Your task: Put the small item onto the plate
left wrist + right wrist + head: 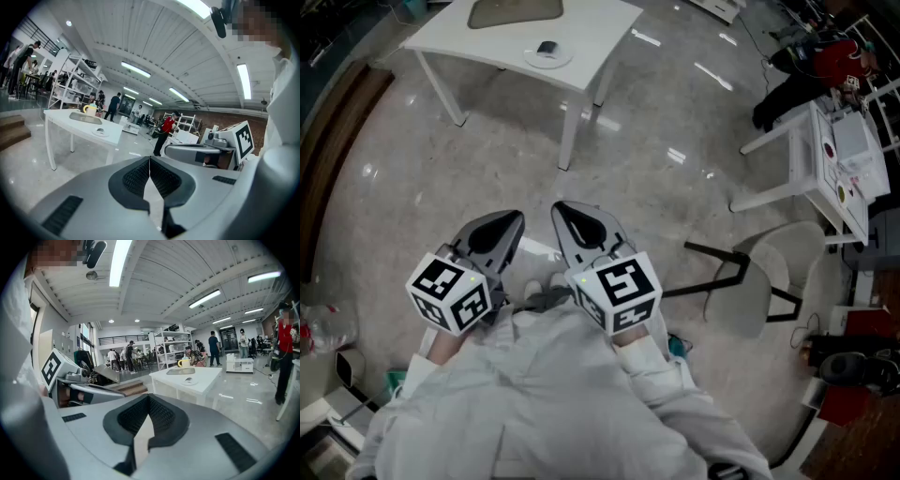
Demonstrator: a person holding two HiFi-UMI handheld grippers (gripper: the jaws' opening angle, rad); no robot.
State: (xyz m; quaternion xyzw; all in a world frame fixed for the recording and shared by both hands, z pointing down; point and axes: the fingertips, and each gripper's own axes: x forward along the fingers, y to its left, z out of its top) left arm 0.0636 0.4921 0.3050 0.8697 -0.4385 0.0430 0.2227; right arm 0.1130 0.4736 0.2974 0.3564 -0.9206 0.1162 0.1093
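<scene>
Grey ribbed left tool [149, 159], right tool [149, 397], clenched empty, round white plate [548, 59], dark item [547, 47] perhaps atop

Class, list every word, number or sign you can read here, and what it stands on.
No readable text.
Left hand-held gripper, right hand-held gripper: square marker patterns only, no words.
Side table: coloured marks on its things, too small to read.

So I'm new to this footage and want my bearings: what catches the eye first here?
The left gripper and right gripper sit side by side close to the person's body, both shut and empty. Well ahead of them stands a white table with a small dark item lying on a plate near its edge.
</scene>
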